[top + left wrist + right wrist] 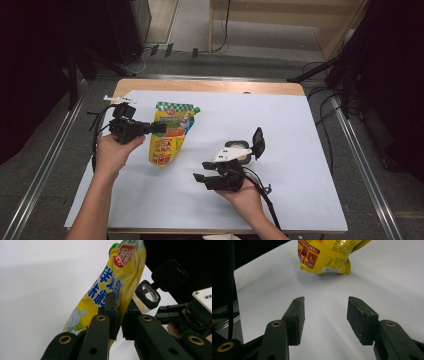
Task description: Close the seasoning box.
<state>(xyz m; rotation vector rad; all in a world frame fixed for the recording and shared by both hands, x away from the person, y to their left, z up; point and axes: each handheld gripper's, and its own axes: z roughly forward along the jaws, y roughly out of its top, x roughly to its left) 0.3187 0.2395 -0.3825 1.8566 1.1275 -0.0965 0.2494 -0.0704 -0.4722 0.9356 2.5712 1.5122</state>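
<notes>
We see the yellow pouch [170,134] lying on the white sheet [300,125], left of centre, green top pointing away from the person. The left gripper [159,128] sits at the pouch's left edge; in the left gripper view its jaws are nearly together with the pouch edge [117,287] between them, pads gripping it. The right gripper [202,171] hovers low over the sheet, right of the pouch, jaws parted with nothing between. Just behind it stands a small black container [242,148], lid flipped up.
</notes>
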